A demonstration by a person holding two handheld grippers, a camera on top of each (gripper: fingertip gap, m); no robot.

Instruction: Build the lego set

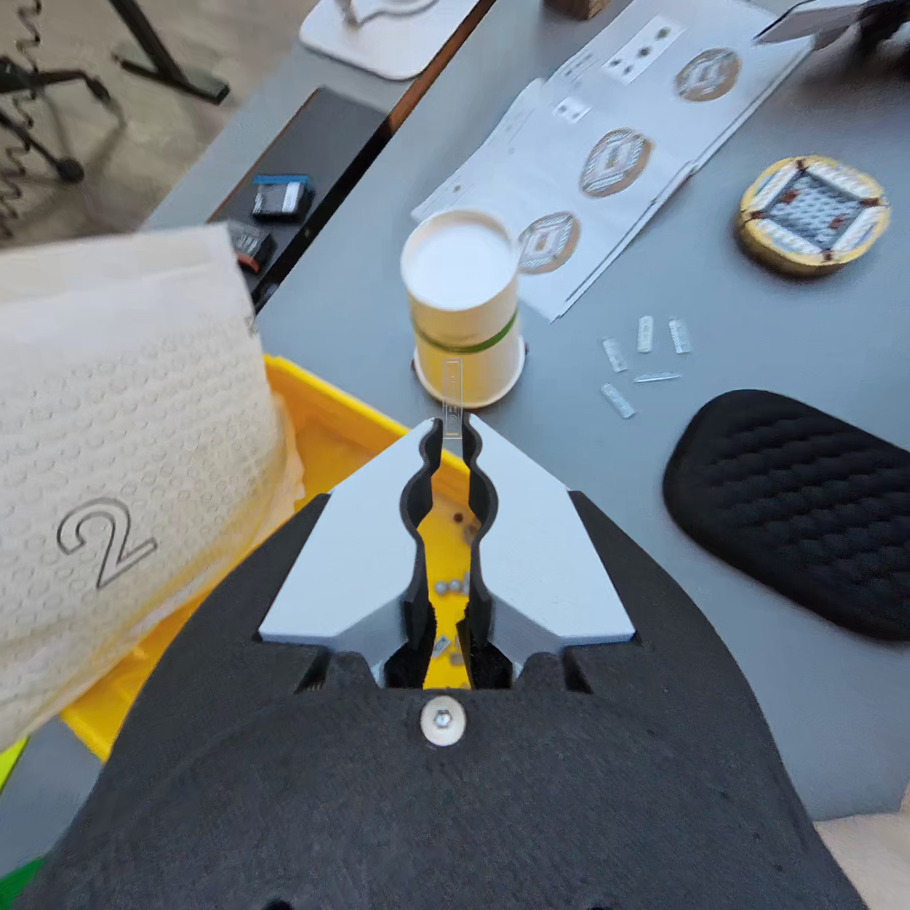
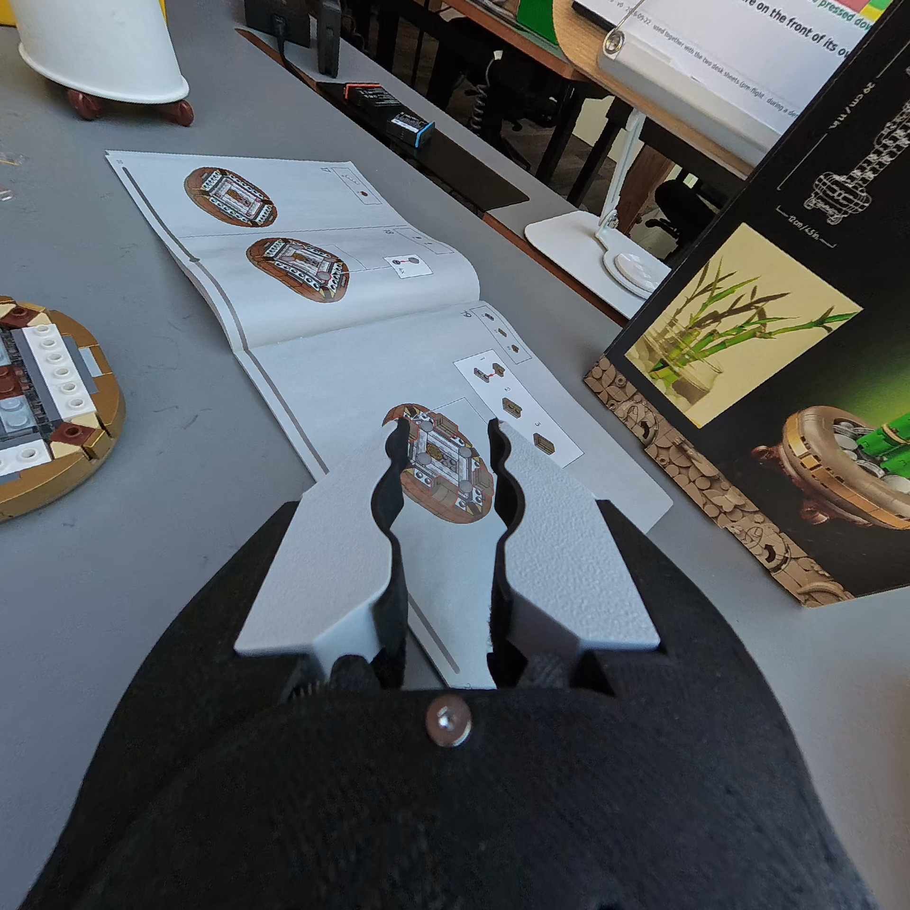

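— Round lego base (image 1: 815, 215): sitting on the grey table (image 1: 615, 468), far right in the left wrist view, well apart from the left gripper (image 1: 452, 423).

— Left gripper?

— Clenched on a clear flat piece (image 1: 452, 394), pinched at the tips, hovering over the rim of the yellow tray (image 1: 344, 408), just before the upturned paper cup (image 1: 463, 305).

— Right gripper (image 2: 448, 426)?

— Released, nothing between the fingers, hanging over the open instruction booklet (image 2: 295, 305).

— Step in hand?

— Probably gathering clear pieces: five more (image 1: 640, 359) lying loose on the table right of the cup.

— Next move?

— Likely a carry rightward to that loose group or on to the base, then a flat, gentle set-down; thin and slippery, easily twisted in the grip.

— Room?

— Open table between cup and black padded rest (image 1: 797, 512). Tight on the left: numbered paper bag (image 1: 123, 443) leaning over the tray. Table's far edge behind the cup; set box (image 2: 763, 369) standing at the booklet's right.
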